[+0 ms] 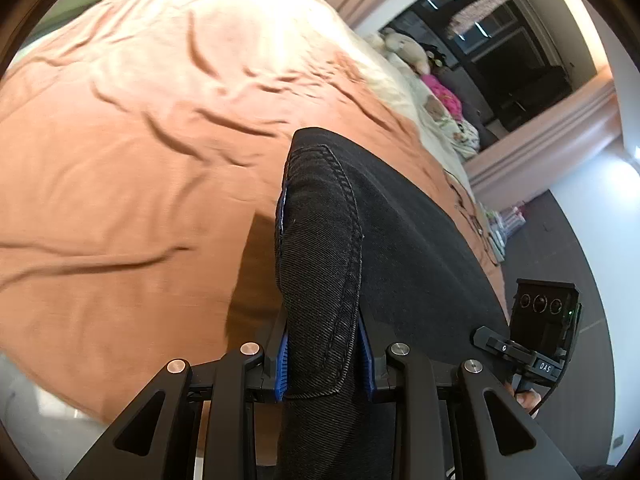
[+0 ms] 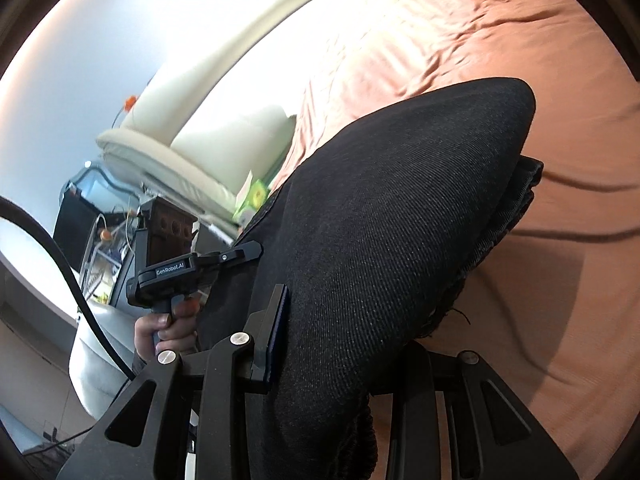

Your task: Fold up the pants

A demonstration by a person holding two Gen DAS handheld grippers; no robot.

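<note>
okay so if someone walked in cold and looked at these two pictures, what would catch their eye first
First, the black pants: dark denim fills the middle of both views, clamped between the left gripper and the right gripper and held above the bed. Next comes the wrinkled salmon bedspread spread beneath and beyond them. In the left wrist view, stuffed toys sit at the bed's far end.

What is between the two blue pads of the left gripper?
A stitched seam of the black denim pants fills the gap of the left gripper, pressed by both pads, in the left wrist view.
</note>
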